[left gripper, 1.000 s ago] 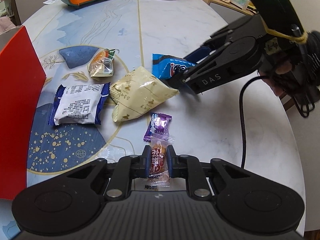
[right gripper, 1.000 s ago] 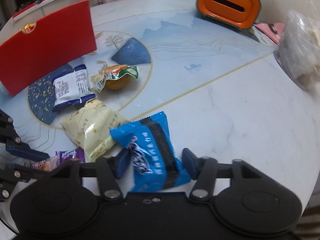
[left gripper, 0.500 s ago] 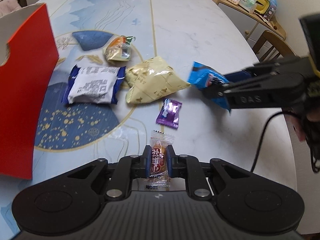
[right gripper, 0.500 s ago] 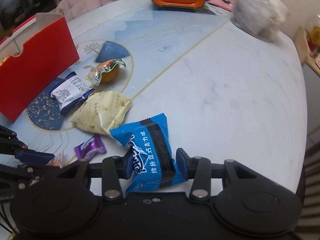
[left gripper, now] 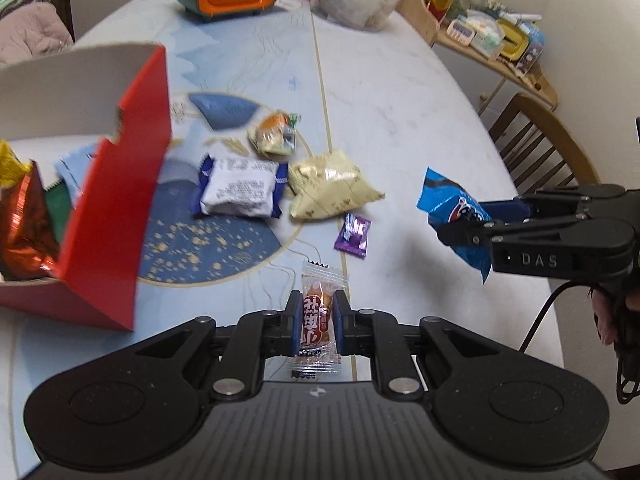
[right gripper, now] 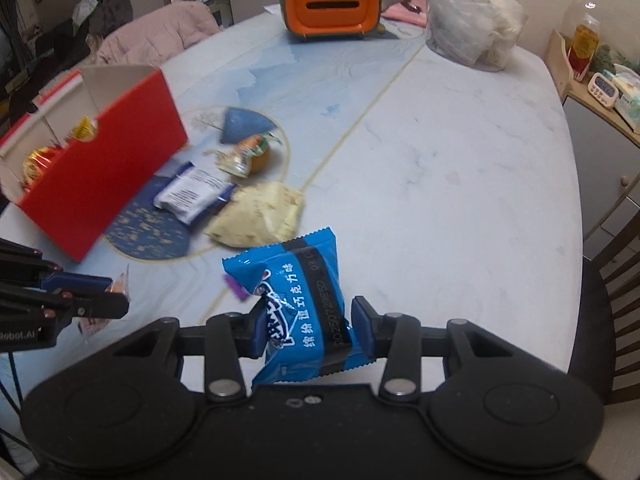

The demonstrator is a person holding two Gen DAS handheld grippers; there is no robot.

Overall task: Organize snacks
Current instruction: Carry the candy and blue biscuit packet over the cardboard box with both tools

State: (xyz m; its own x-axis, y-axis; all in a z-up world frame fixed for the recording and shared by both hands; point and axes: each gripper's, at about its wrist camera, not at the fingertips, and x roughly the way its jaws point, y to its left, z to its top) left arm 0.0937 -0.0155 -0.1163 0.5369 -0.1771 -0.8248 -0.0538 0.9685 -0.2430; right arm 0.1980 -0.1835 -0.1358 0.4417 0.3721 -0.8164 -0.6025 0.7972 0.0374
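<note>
My left gripper (left gripper: 317,320) is shut on a small clear-wrapped red candy (left gripper: 318,312), held above the table. My right gripper (right gripper: 312,328) is shut on a bright blue snack packet (right gripper: 298,300), also lifted off the table; the same blue packet (left gripper: 452,216) shows at the right of the left wrist view. An open red box (left gripper: 120,216) stands at the left with several wrapped snacks inside. On the table lie a white-and-navy packet (left gripper: 240,190), a pale yellow bag (left gripper: 328,188), an orange-topped cup snack (left gripper: 276,136) and a purple candy (left gripper: 353,234).
An orange and green tissue holder (right gripper: 332,4) and a clear plastic bag (right gripper: 472,20) stand at the far end of the table (right gripper: 460,160). Wooden chairs (left gripper: 536,140) sit off the right edge, with a cluttered side shelf (left gripper: 492,36) behind.
Both grippers have risen from the table with their snacks. The right gripper closed on the blue packet and lifted it. The red box's open top has come into view at the left.
</note>
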